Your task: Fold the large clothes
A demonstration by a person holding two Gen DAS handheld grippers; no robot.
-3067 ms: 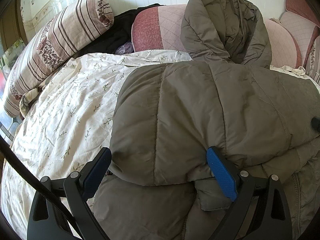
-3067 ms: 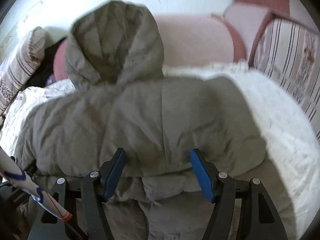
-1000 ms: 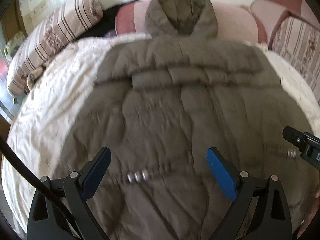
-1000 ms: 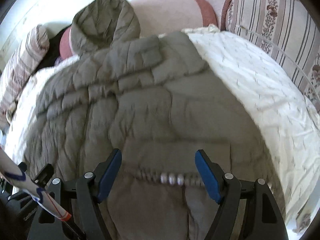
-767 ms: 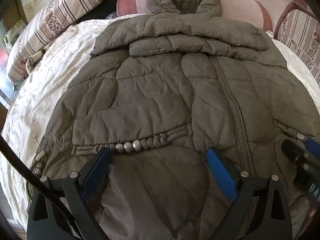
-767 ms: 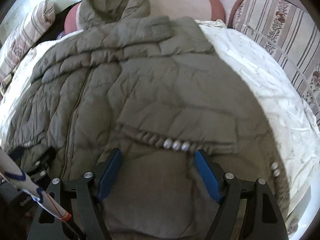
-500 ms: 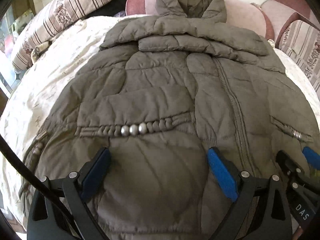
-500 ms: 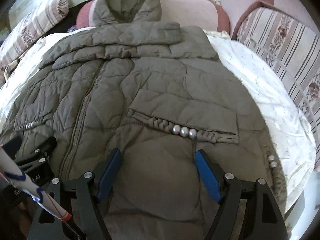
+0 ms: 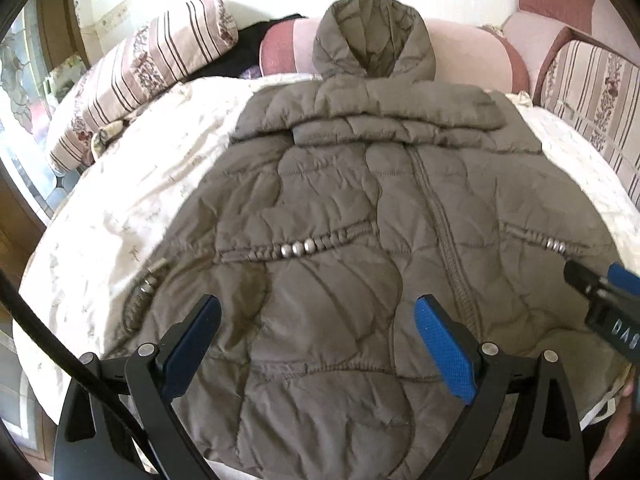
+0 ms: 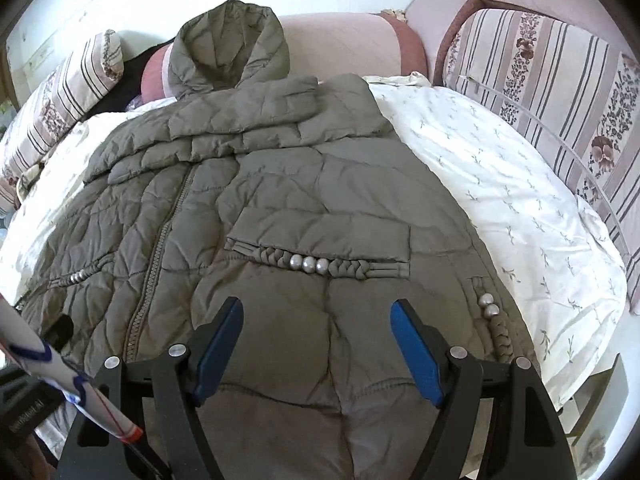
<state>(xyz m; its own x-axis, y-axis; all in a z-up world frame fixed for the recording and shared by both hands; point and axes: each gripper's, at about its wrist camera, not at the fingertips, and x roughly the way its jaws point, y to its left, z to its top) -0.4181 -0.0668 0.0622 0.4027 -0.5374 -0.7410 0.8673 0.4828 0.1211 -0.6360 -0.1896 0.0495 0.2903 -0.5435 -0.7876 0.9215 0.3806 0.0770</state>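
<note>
A large olive-grey quilted hooded jacket lies front-up on a white sheet, both sleeves folded across the chest, hood resting against a pink cushion; it also shows in the right wrist view. My left gripper is open and empty above the jacket's lower left hem. My right gripper is open and empty above the lower right hem. The right gripper's tip also shows at the right edge of the left wrist view. Pearl-trimmed pocket flaps lie just beyond the fingers.
The bed sheet is white with small sprigs. Striped bolsters lie at the left and the right. A pink cushion and dark clothing sit at the head. The bed's edge is close below the hem.
Both grippers have pulled back from the folded sleeves near the chest down to the hem. The whole jacket has come into view. Both stayed open.
</note>
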